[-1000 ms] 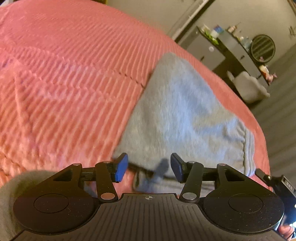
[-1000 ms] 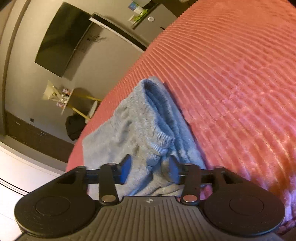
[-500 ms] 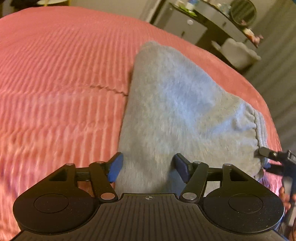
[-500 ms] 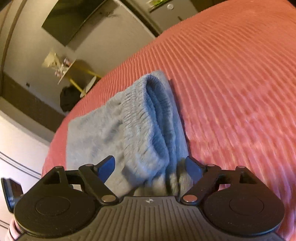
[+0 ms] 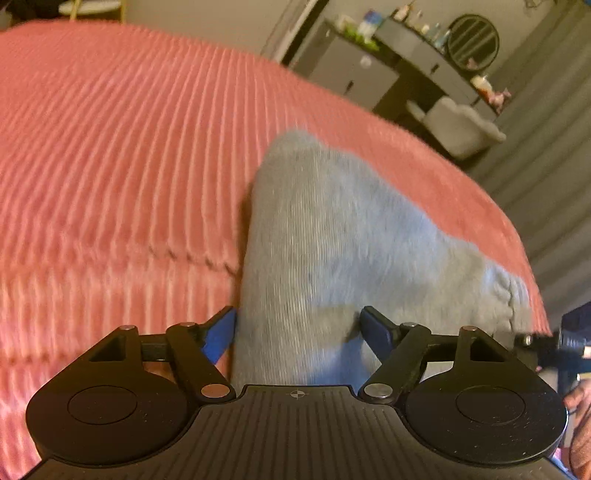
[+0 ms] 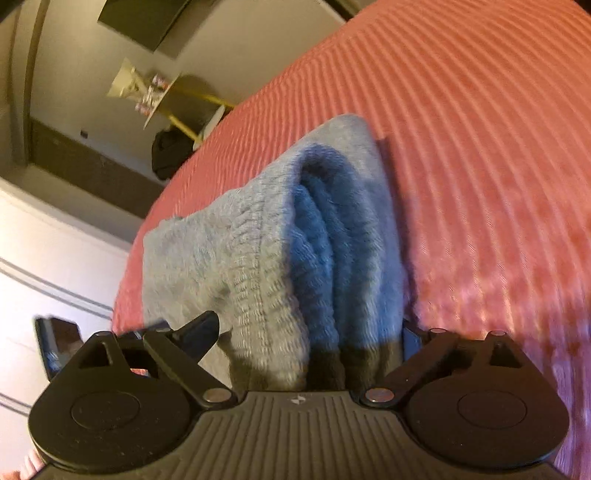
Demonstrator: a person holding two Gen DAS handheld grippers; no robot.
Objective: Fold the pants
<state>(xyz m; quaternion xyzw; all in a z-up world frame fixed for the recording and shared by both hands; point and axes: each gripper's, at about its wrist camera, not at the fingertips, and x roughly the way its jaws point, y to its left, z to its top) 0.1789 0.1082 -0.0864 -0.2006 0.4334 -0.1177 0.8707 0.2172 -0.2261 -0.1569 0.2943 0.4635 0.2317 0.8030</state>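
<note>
Grey-blue knit pants [image 5: 332, 240] lie folded into a thick stack on the pink ribbed bedspread [image 5: 110, 147]. My left gripper [image 5: 297, 328] is open, its blue fingers on either side of the stack's near end. In the right wrist view the elastic waistband layers of the pants [image 6: 295, 240] face me. My right gripper [image 6: 310, 332] is wide open and straddles that thick edge. The cloth runs back between both sets of fingers and hides their inner pads.
The pink bedspread [image 6: 480, 147] fills most of both views. A dark dresser with small items and a round mirror [image 5: 472, 40] stands beyond the bed. A wall television [image 6: 147, 18] and a small yellow-legged table [image 6: 159, 92] are across the room.
Both grippers have opened wider and pushed further onto the folded pants. The right one was shut on the waistband a second ago and has let go. The stack now sits deeper between the fingers.
</note>
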